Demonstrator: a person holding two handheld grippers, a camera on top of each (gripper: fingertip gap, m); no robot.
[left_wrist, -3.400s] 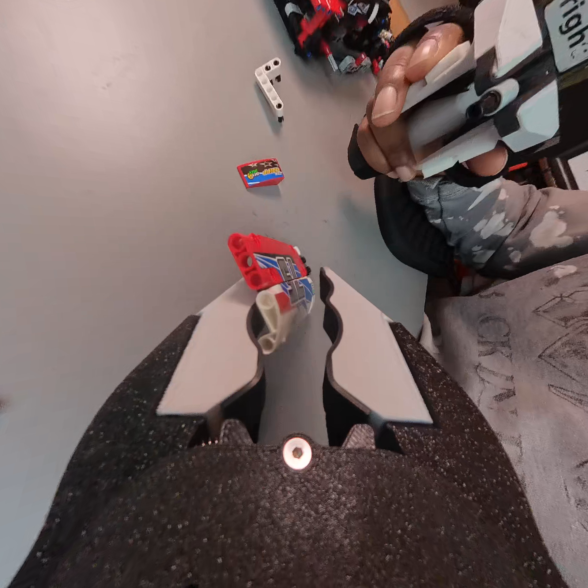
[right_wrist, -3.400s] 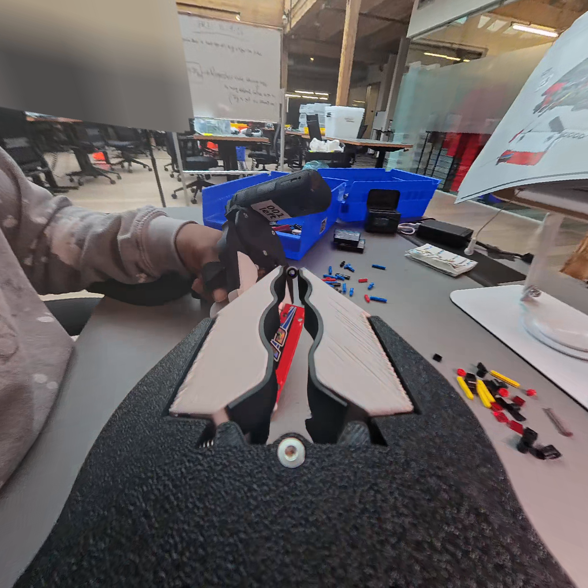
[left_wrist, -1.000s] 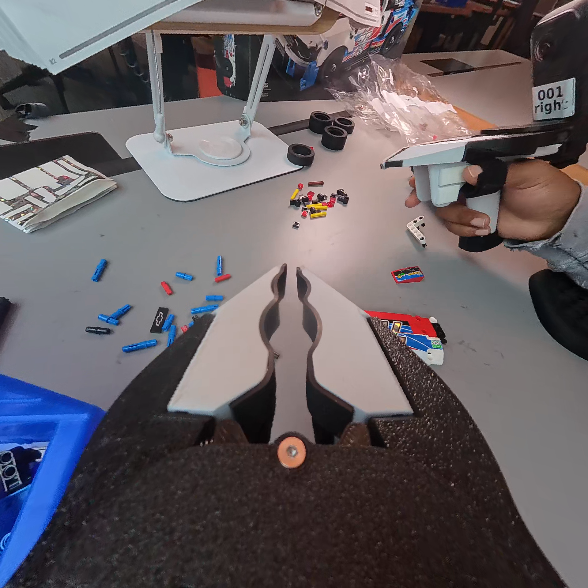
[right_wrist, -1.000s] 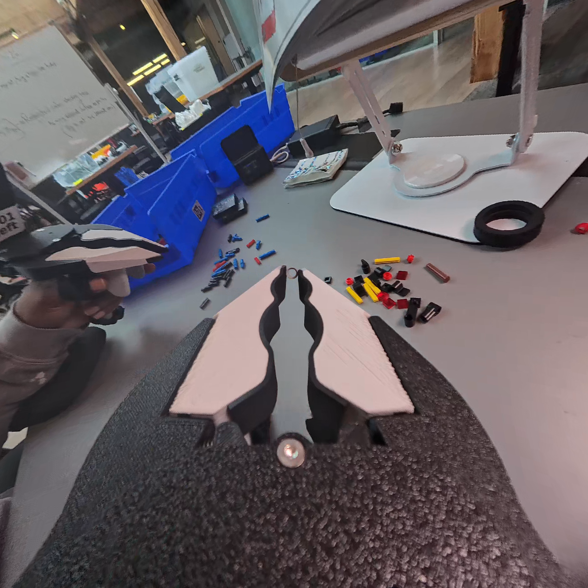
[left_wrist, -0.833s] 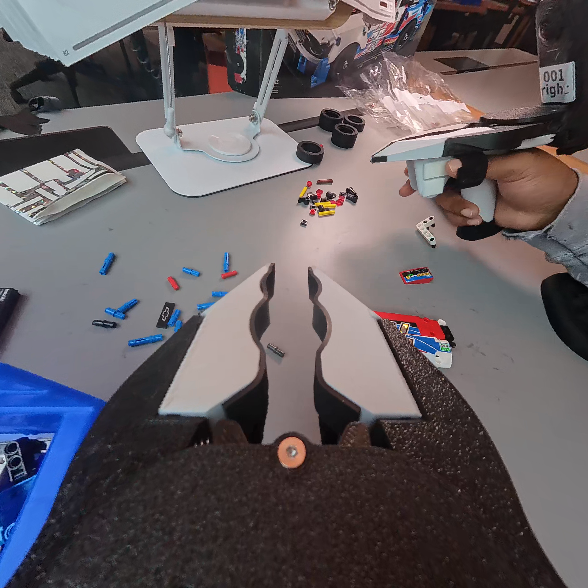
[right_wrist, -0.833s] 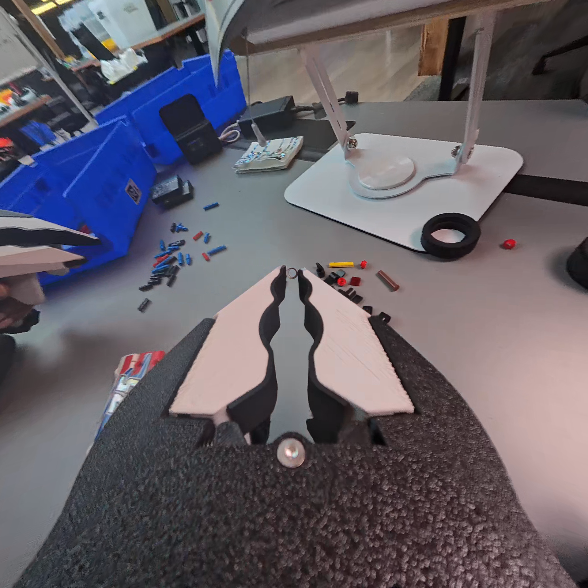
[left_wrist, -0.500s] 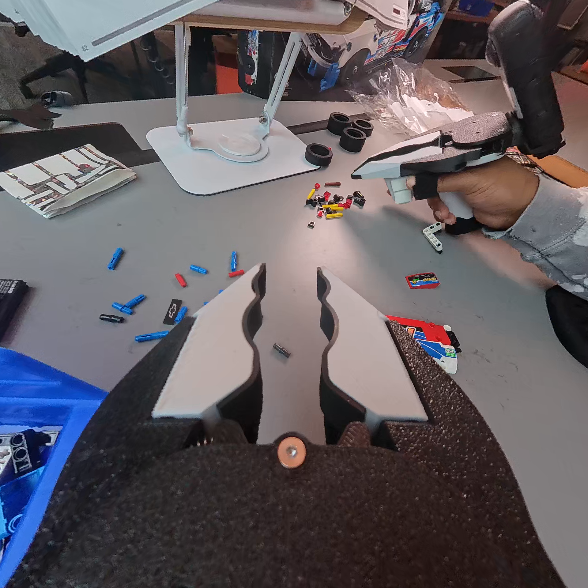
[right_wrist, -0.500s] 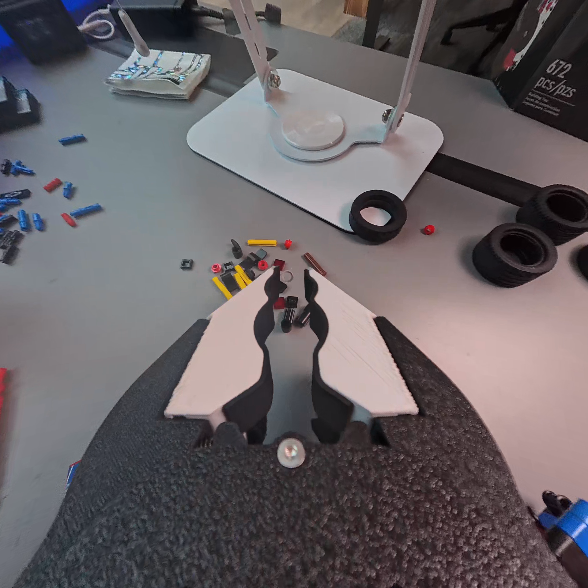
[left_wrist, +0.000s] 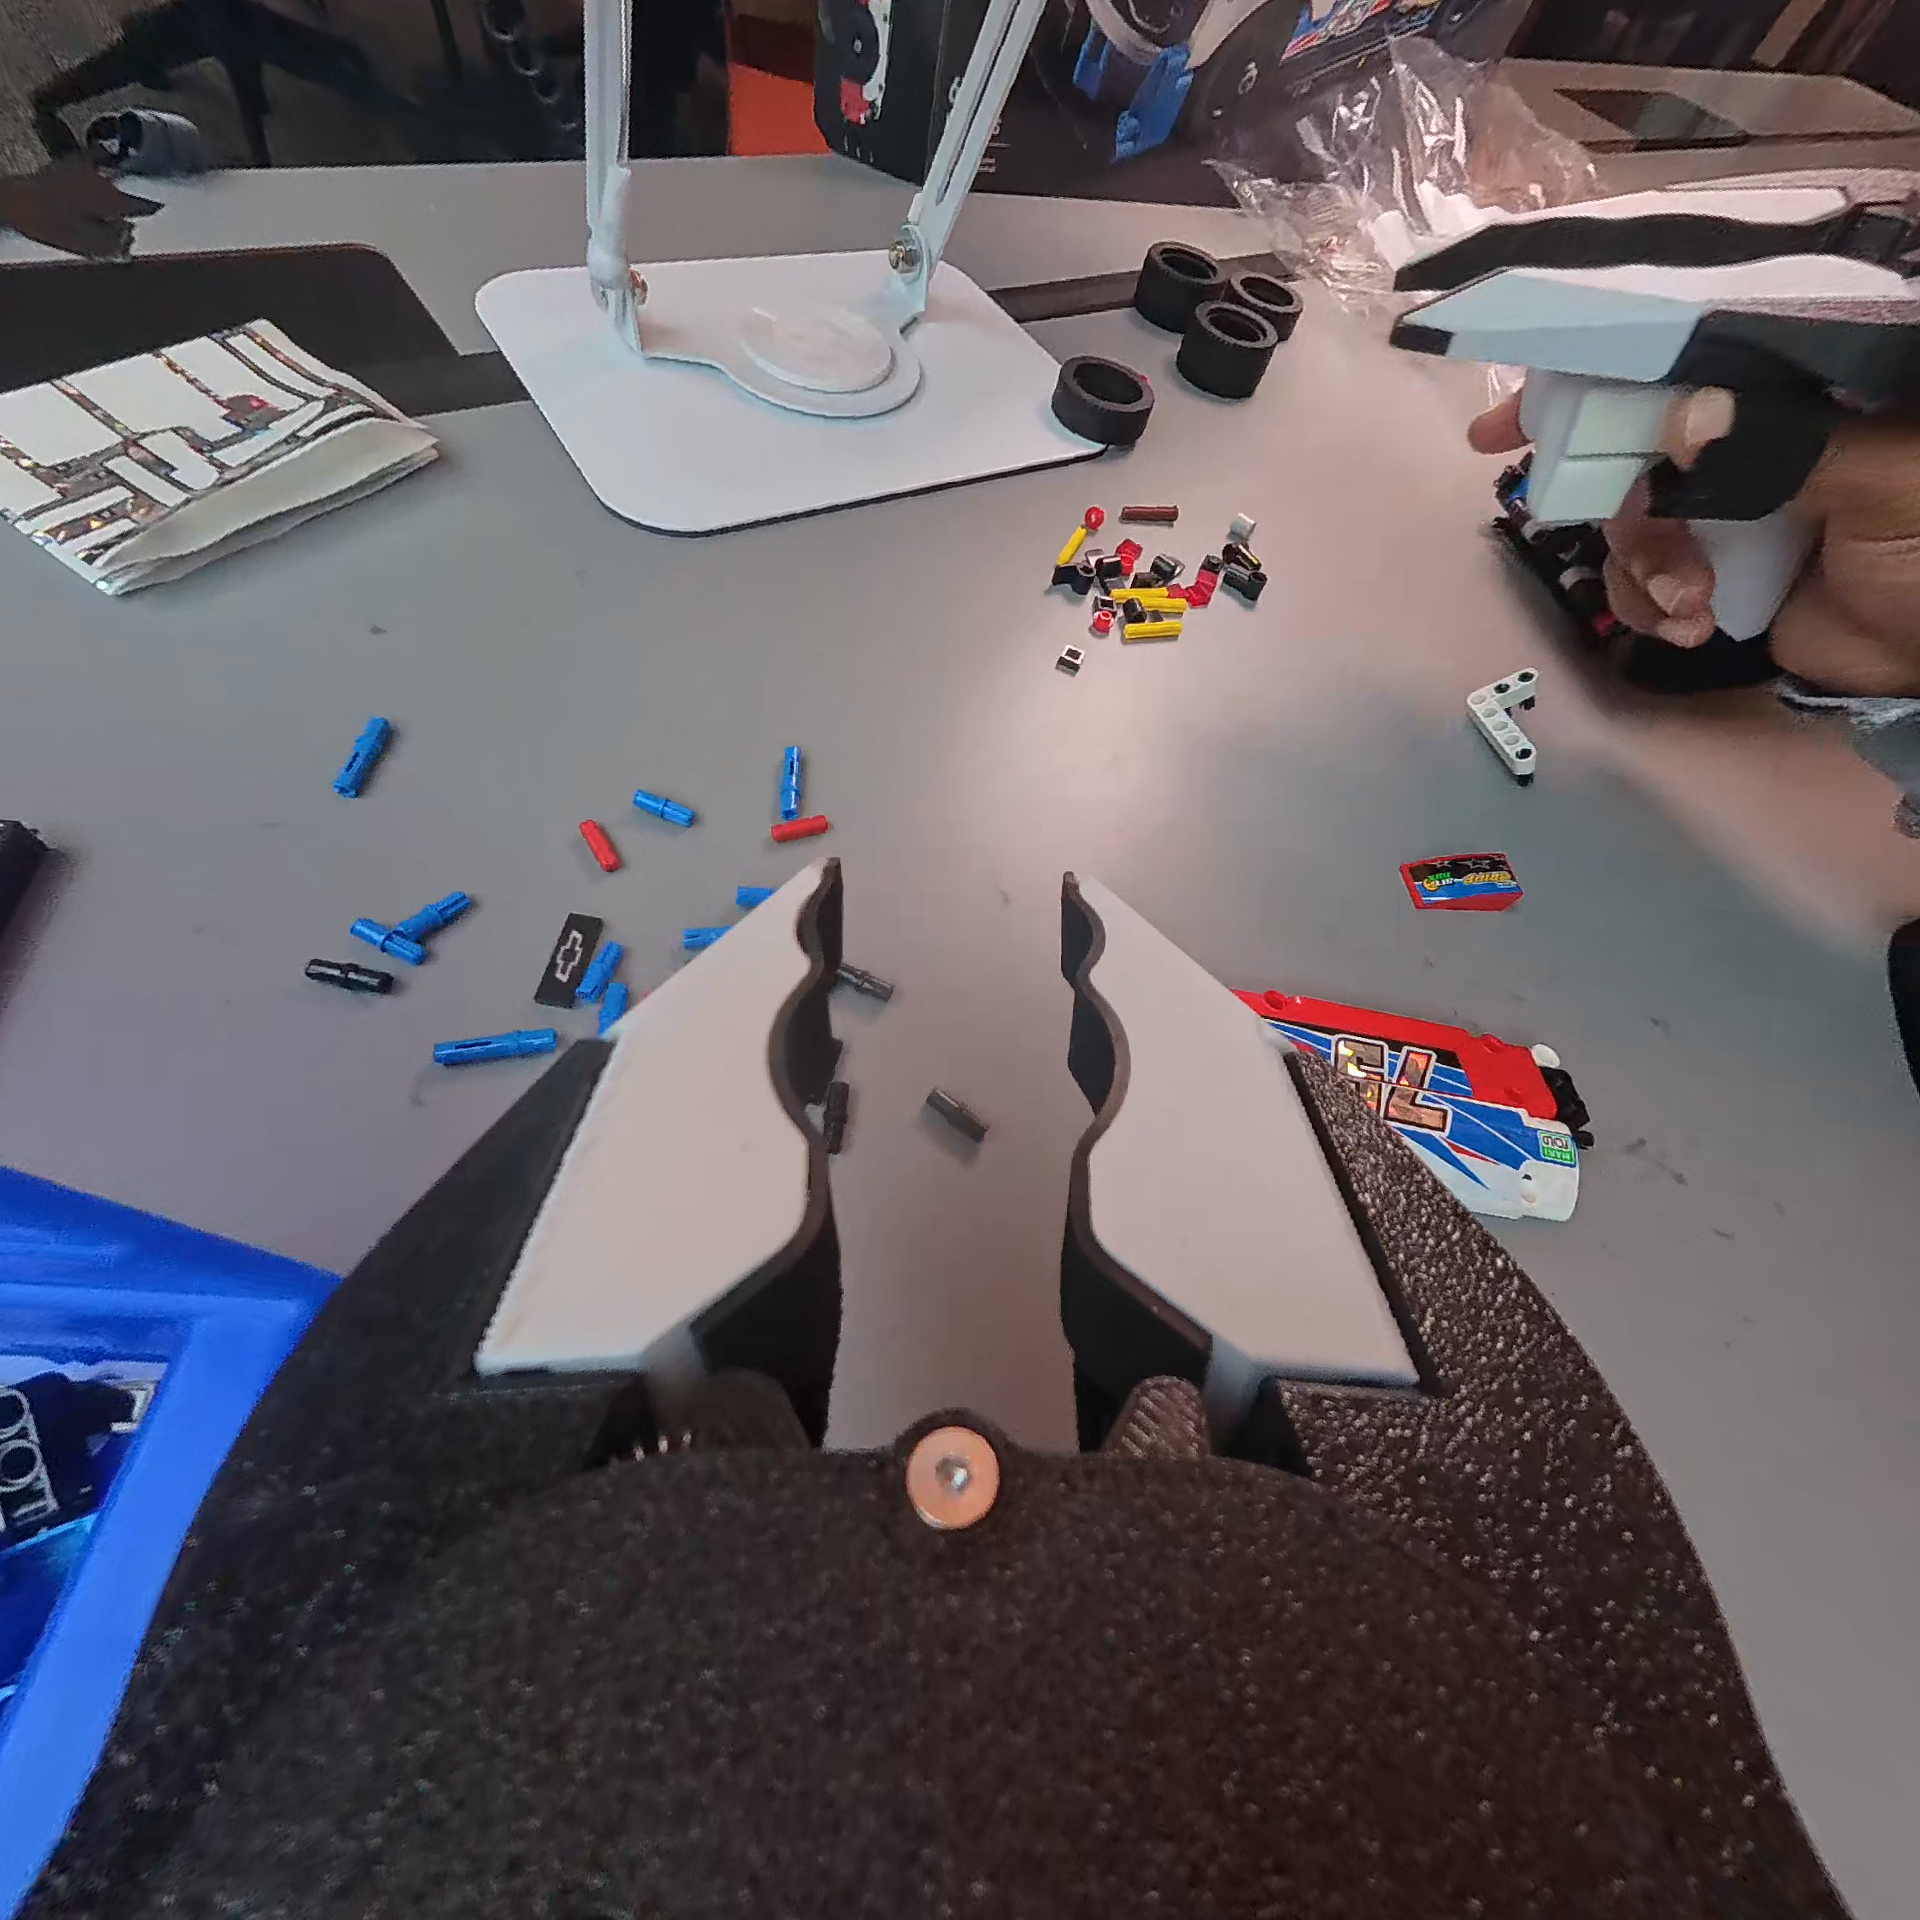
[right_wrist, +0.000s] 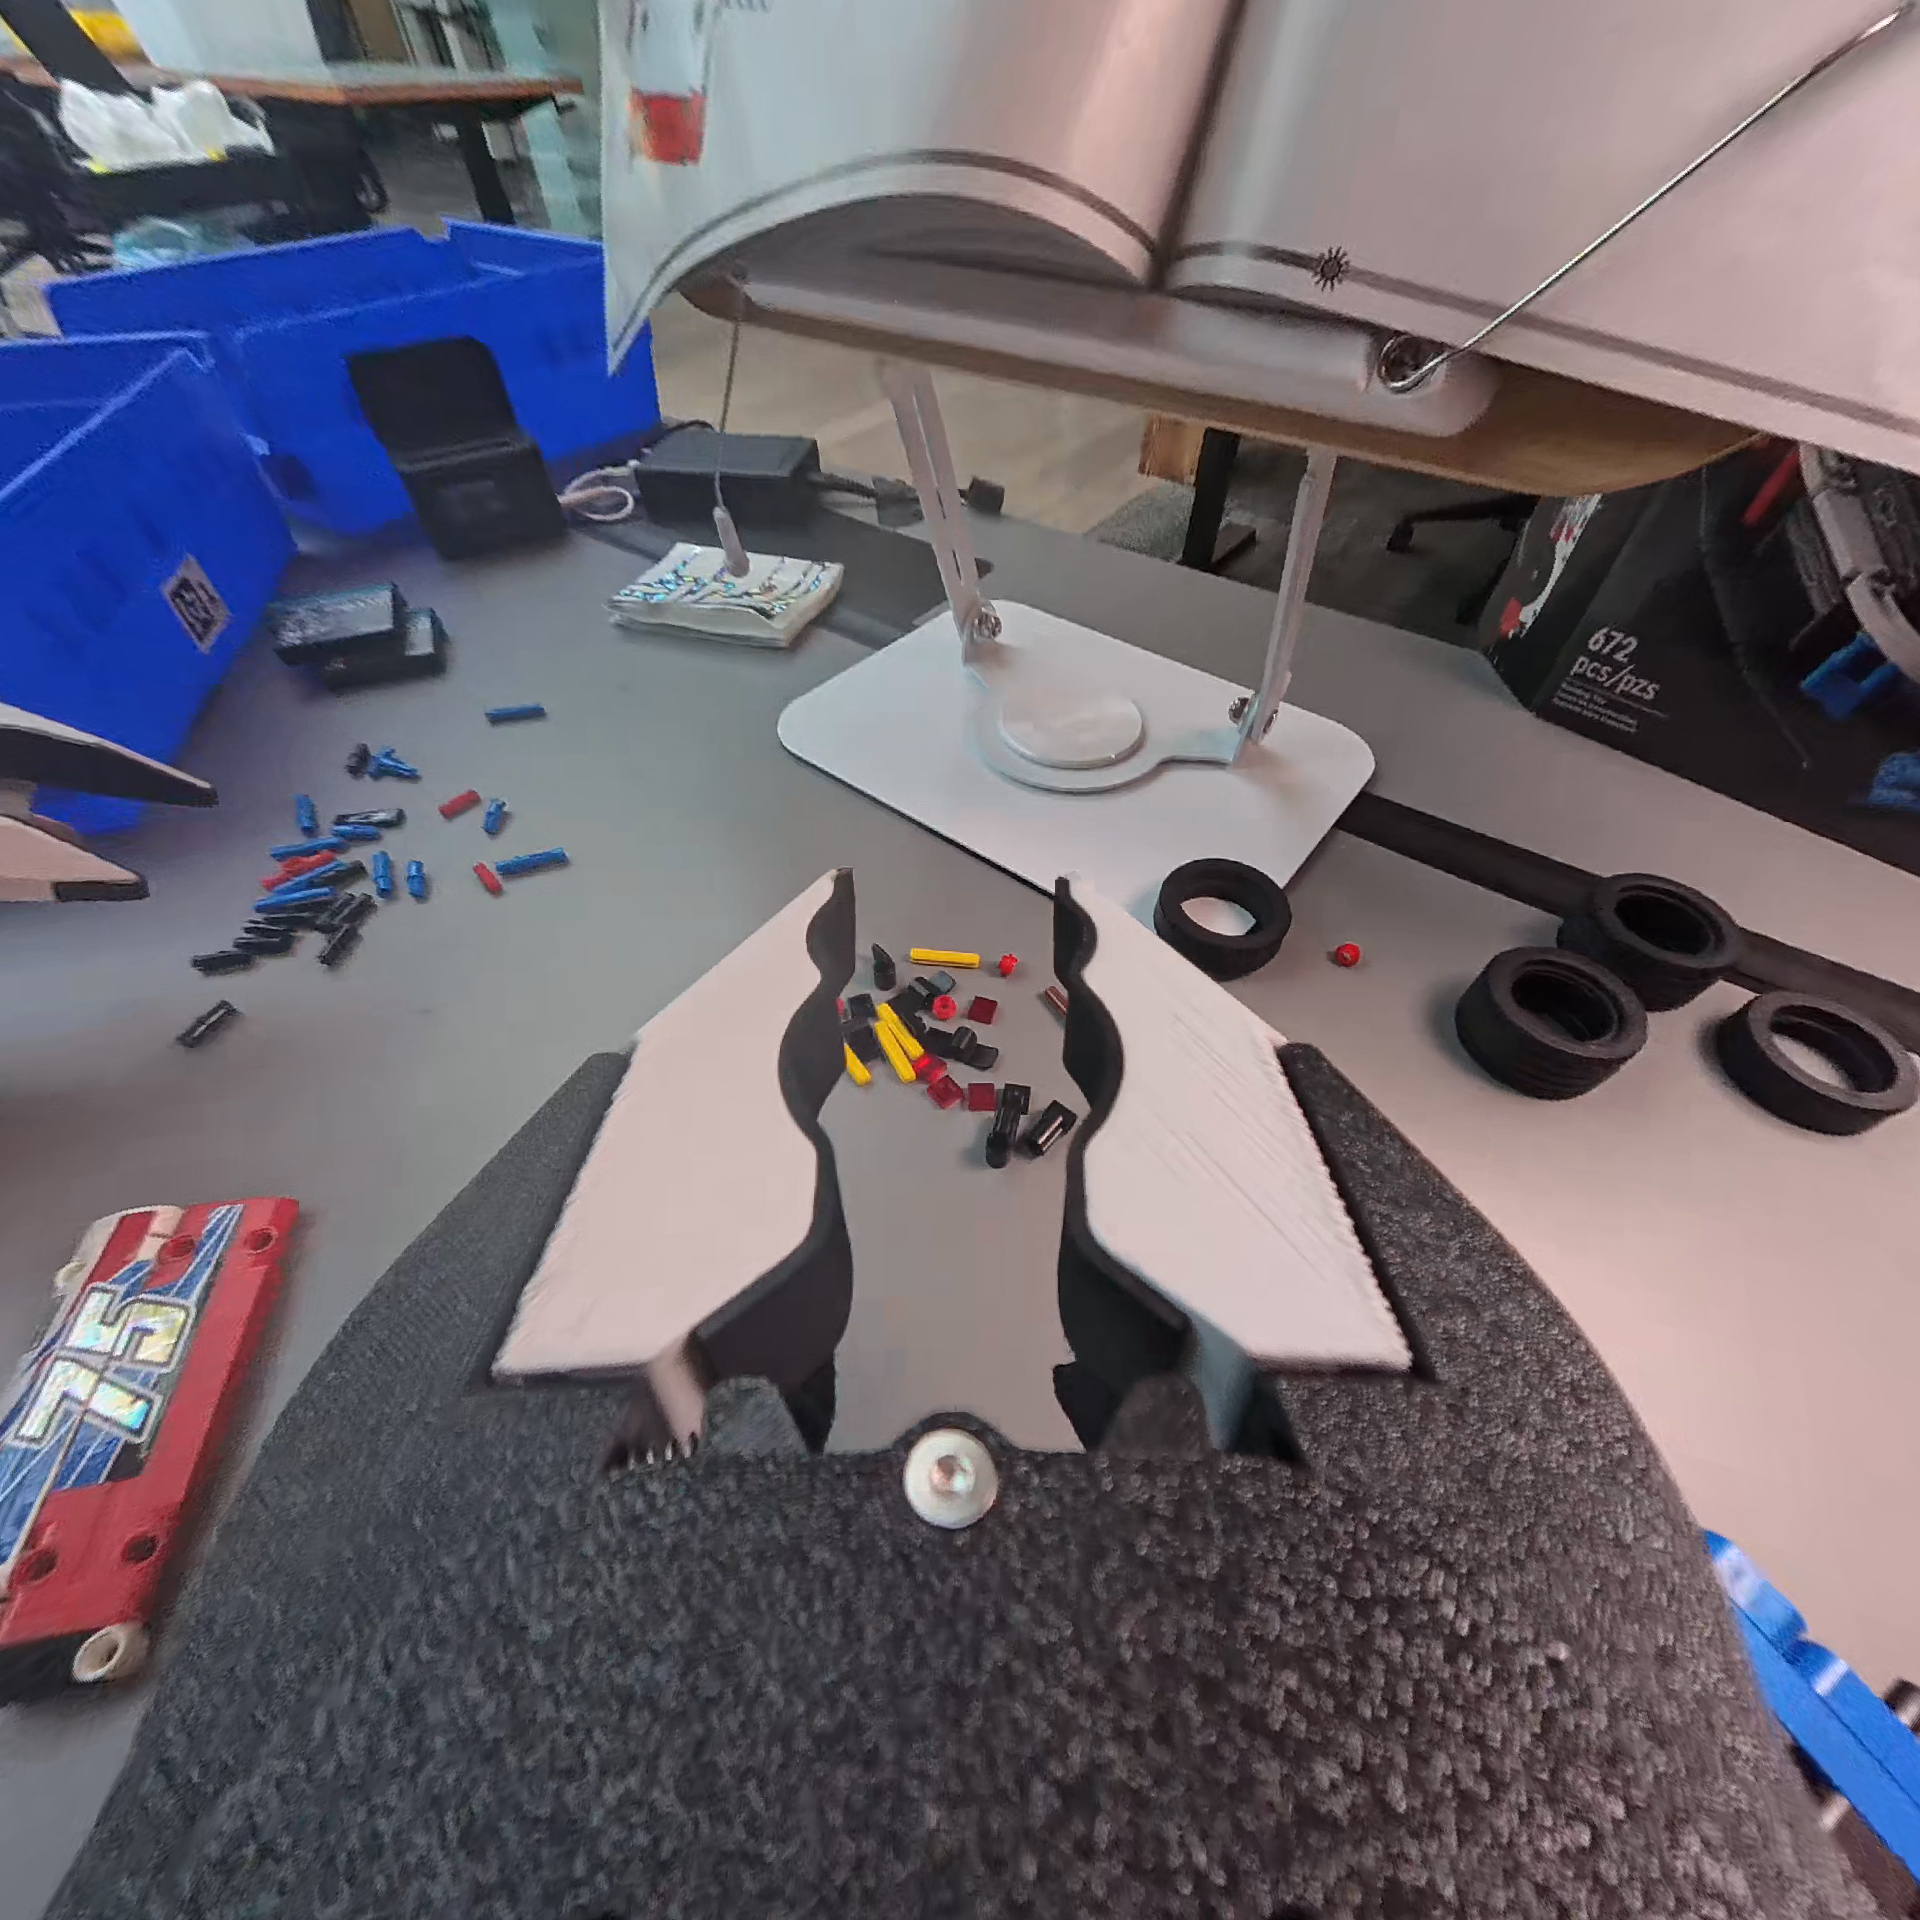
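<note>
The left gripper (left_wrist: 948, 899) is seen with its jaws spread wide and empty above the grey desk (left_wrist: 727, 644), wider apart than half a second ago, when only one black pin (left_wrist: 955, 1114) was framed between them; three black pins are now counted there, two partly hidden by the left finger. The right gripper (right_wrist: 954, 894) is likewise parted wide and holds nothing, having been nearly closed a moment before, and is held over a heap of small red, yellow and black parts (right_wrist: 940, 1039). A red stickered panel (left_wrist: 1434, 1091), gripped 3.4 seconds ago, is left lying on the desk beside the left gripper, half covered by it. Four black tyres (right_wrist: 1224, 917) are counted near the white stand base (right_wrist: 1091, 790). Blue and red pins (left_wrist: 665, 807) are scattered towards the left edge; their number cannot be made out. A blue bin (left_wrist: 94, 1382) is cut off at the corner.
</note>
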